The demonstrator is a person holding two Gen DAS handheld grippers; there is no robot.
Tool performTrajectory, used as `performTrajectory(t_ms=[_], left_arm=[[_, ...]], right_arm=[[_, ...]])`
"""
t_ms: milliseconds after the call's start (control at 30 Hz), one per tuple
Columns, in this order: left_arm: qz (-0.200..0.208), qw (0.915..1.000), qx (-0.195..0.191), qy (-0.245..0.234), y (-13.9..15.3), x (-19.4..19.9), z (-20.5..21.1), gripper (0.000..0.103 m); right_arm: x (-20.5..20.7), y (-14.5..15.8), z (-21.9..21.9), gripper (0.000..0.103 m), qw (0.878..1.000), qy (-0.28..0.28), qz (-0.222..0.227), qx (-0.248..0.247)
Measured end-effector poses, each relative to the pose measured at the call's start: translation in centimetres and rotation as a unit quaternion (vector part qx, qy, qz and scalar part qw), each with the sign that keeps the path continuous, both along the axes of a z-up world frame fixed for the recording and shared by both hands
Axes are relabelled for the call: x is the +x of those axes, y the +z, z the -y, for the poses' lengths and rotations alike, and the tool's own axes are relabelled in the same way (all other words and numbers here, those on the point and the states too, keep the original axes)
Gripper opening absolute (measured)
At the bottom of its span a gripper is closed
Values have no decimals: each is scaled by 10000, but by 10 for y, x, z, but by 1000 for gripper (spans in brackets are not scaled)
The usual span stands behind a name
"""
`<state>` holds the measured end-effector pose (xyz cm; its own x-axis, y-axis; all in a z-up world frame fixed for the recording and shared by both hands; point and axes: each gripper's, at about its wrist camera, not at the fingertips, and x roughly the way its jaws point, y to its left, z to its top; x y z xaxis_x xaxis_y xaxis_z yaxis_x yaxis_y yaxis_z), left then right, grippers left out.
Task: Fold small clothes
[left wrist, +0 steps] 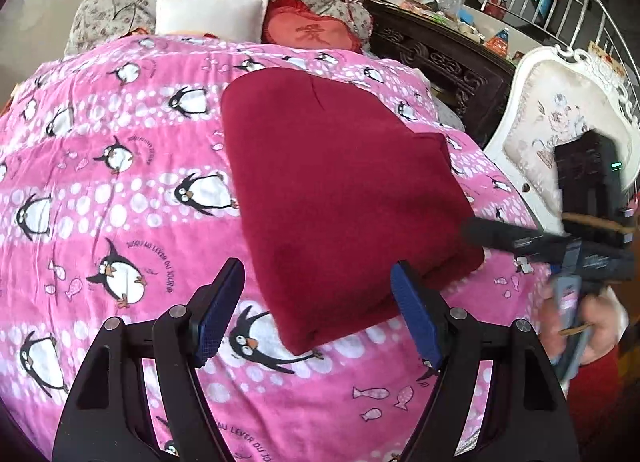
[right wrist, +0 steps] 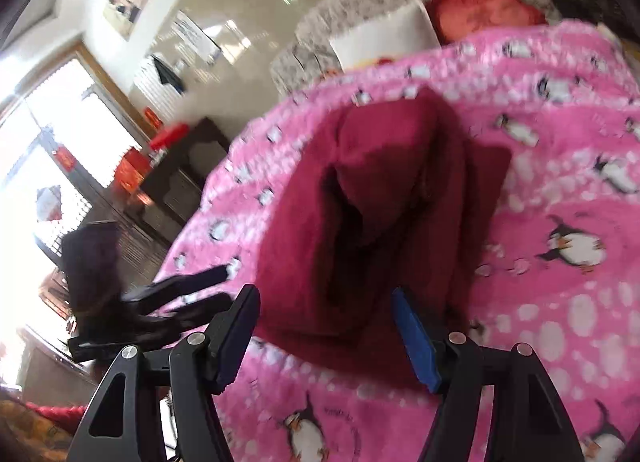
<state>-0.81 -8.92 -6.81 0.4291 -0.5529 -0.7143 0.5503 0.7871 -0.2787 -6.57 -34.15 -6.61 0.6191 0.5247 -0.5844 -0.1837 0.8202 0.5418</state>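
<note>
A dark red garment (left wrist: 344, 190) lies folded into a flat block on the pink penguin blanket (left wrist: 112, 190). My left gripper (left wrist: 320, 306) hovers open over the garment's near corner, its blue pads wide apart and touching no cloth. In the left wrist view my right gripper (left wrist: 480, 232) comes in from the right, its dark fingers at the garment's right edge. The right wrist view is blurred: my right gripper (right wrist: 326, 326) stands open there, with the near edge of the garment (right wrist: 372, 198) low between the fingers and apart from the pads. The left gripper (right wrist: 192, 290) shows at the left.
A white pillow (left wrist: 210, 14), a red heart cushion (left wrist: 308, 32) and floral pillows lie at the bed's head. A dark carved cabinet (left wrist: 440, 62) and a white upholstered chair (left wrist: 560, 122) stand to the right. A person's hand (left wrist: 596, 326) holds the right gripper.
</note>
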Motion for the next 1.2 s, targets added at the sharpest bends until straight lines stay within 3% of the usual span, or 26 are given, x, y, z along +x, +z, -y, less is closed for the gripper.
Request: performTrajectory(t_ms=[33, 100, 133, 233, 367, 500, 533, 600, 667, 867, 1000, 1200], left_arm=[[-72, 10000, -32, 34, -1, 2, -1, 76], [-213, 9997, -64, 83, -3, 5, -3, 76], [-254, 9996, -74, 102, -4, 5, -3, 76], [-259, 9995, -116, 142, 3, 6, -4, 76], [-139, 9994, -285, 125, 13, 5, -3, 76], [-219, 9996, -198, 52, 4, 10, 12, 76], [-225, 9996, -165, 39, 1, 12, 17, 76], [-226, 9997, -58, 70, -3, 13, 23, 76], [-152, 9998, 32, 102, -3, 13, 26, 76], [199, 9988, 375, 245, -2, 17, 34, 76], [134, 9986, 410, 297, -7, 26, 38, 76], [37, 9984, 485, 303, -16, 34, 43, 77]], right_arm=[[9, -8, -2, 65, 9999, 10, -77, 106], [26, -19, -9, 43, 9995, 127, -66, 293], [31, -17, -16, 25, 9998, 187, 60, 95], [27, -2, -16, 17, 9991, 255, 335, -22], [-6, 23, -4, 16, 9968, 147, 579, -531], [-17, 3, 6, 16, 9957, -134, 256, -875], [-14, -7, 8, 18, 9969, -122, 109, -770], [-14, -10, 13, 32, 9980, -133, 37, -612], [-21, 3, 19, 39, 9981, -231, 209, -529], [-35, 53, 18, 40, 9872, -646, 889, -1152], [-7, 60, 2, 40, 9842, -434, 976, -1409], [68, 20, 1, 40, 9793, -439, 208, -1966]])
